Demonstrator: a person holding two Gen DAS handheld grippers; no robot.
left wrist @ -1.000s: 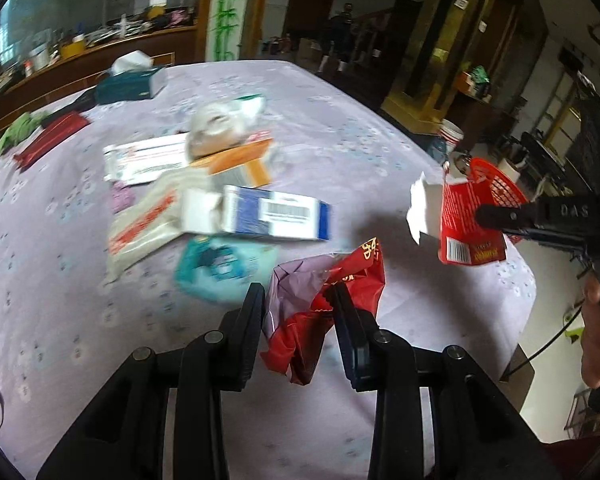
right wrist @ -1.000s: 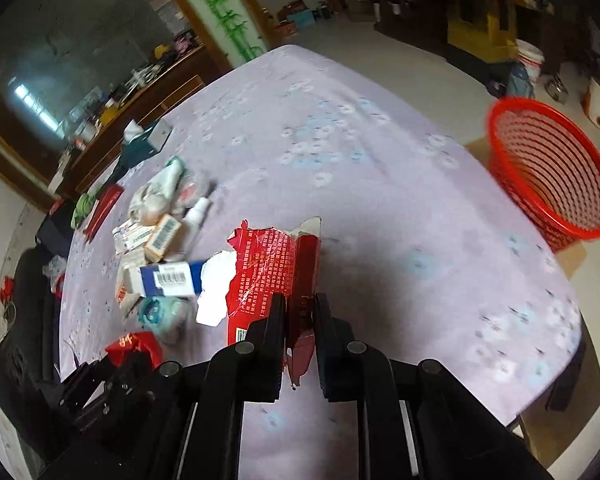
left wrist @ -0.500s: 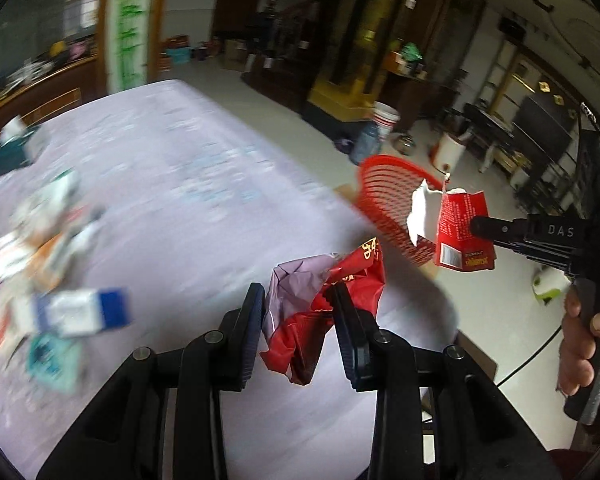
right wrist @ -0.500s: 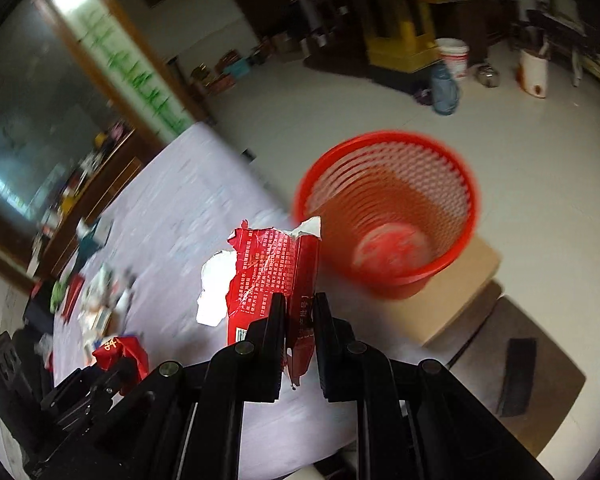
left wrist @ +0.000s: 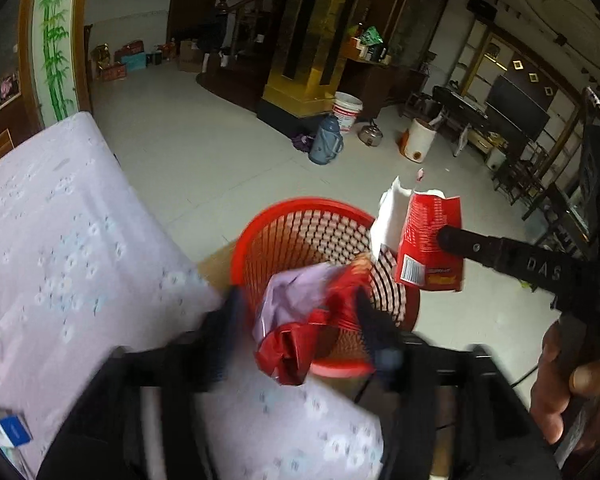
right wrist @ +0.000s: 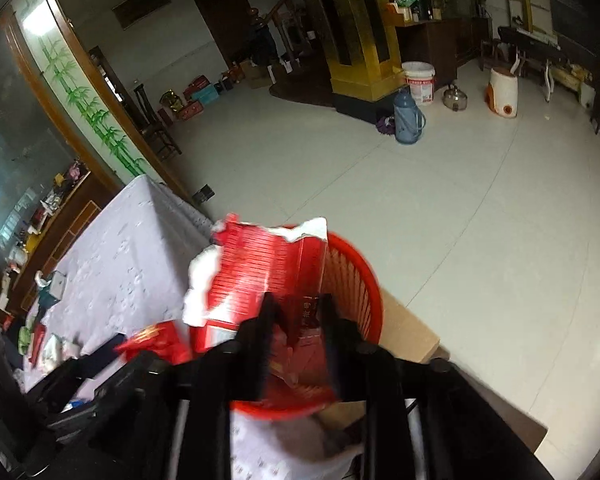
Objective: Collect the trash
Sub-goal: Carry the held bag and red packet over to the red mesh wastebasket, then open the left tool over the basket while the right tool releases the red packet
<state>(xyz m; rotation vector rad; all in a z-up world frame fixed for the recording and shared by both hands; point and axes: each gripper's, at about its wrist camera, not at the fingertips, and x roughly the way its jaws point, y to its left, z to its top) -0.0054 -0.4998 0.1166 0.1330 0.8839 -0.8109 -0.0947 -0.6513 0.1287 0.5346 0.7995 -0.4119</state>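
Note:
A red mesh basket (left wrist: 300, 205) (right wrist: 360, 268) stands on the floor just off the table corner. My left gripper (left wrist: 302, 320) hovers over it with its blurred fingers spread wide. A crumpled red and silver wrapper (left wrist: 296, 320) hangs loose between them, with a gap on its left side. My right gripper (right wrist: 298, 320) is over the basket too, shut on a torn red carton (right wrist: 260, 272) (left wrist: 430, 248). A hand (left wrist: 560, 392) holds the right gripper's handle.
The table with the lilac flowered cloth (left wrist: 60, 240) (right wrist: 132, 264) lies to the left, with more litter (right wrist: 48, 344) and a blue box (left wrist: 12, 432) on it. Flat cardboard (right wrist: 408, 328) lies under the basket. A blue flask (left wrist: 326, 146) and a white bucket (left wrist: 346, 114) stand across the tiled floor.
Both grippers swung from over the table to above the red basket. The left gripper's fingers have spread apart from the wrapper. The right gripper keeps hold of the carton.

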